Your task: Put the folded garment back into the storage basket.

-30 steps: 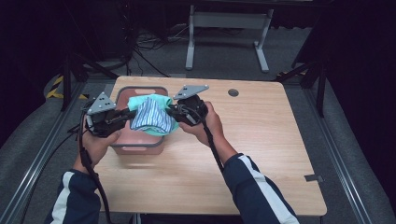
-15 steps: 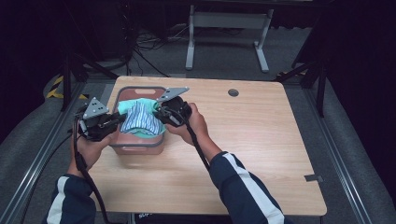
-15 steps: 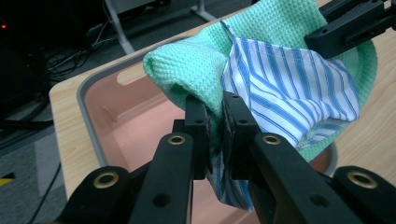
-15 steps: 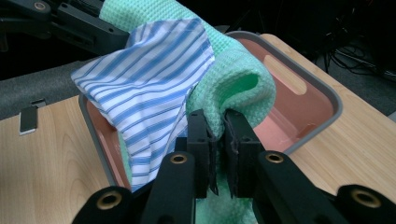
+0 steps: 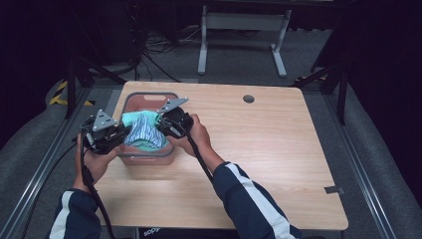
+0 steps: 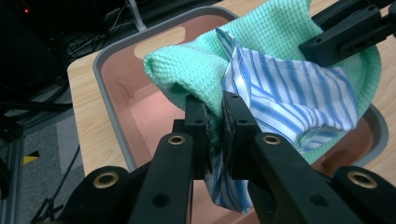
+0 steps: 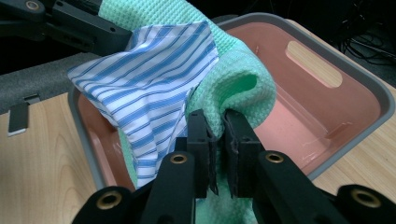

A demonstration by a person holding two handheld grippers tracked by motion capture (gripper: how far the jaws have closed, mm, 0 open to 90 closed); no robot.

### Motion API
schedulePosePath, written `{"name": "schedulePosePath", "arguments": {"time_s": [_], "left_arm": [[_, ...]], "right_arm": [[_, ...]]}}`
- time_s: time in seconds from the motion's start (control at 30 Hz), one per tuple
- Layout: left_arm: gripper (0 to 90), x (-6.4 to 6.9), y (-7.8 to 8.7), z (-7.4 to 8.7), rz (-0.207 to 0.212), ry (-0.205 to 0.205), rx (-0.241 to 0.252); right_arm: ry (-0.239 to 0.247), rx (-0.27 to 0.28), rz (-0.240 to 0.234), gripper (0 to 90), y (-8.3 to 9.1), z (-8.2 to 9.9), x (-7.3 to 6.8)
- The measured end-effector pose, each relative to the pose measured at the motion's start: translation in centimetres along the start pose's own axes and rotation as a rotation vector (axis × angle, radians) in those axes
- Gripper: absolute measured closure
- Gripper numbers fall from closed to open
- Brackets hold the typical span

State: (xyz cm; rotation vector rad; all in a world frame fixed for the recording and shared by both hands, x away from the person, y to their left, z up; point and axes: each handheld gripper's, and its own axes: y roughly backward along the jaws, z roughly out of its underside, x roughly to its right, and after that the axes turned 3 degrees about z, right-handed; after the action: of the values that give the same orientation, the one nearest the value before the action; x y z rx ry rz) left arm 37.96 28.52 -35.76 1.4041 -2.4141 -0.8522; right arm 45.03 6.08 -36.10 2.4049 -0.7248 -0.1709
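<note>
Your left tongs (image 6: 214,122) and right tongs (image 7: 216,135) are each clamped on the bundled cloths, held over the pink bin (image 5: 130,101) on the tabletop (image 5: 278,149). The striped cloth (image 6: 289,98) lies loosely inside the green waffle towel (image 7: 233,74); tilt the bundle and it could slide out past the rim. Count: two cloths, one bin.

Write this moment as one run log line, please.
left gripper: shut on cloths | right gripper: shut on cloths | green waffle cloth and blue-striped cloth: held together over pink bin
</note>
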Motion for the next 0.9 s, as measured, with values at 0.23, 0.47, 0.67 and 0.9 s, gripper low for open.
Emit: {"name": "schedulePosePath", "arguments": {"time_s": [0.23, 0.47, 0.67, 0.9], "left_arm": [[82.0, -0.2, -1.1, 0.7, -0.033, -0.004, -0.039], [78.2, -0.4, -2.0, 1.2, -0.052, 0.001, -0.066], [70.5, -0.3, -2.1, 1.0, -0.056, 0.003, -0.077], [67.1, 0.4, -1.9, 0.8, -0.053, -0.01, -0.057]], "right_arm": [[-0.014, -0.027, -0.01, 81.9, -1.4, 0.5, -0.1], [-0.007, -0.066, -0.008, 78.6, -2.3, 1.1, -0.2], [0.008, -0.095, 0.008, 74.3, -2.3, 1.4, -0.1], [0.006, -0.081, 0.002, 73.1, -1.5, 1.5, 0.0]]}}
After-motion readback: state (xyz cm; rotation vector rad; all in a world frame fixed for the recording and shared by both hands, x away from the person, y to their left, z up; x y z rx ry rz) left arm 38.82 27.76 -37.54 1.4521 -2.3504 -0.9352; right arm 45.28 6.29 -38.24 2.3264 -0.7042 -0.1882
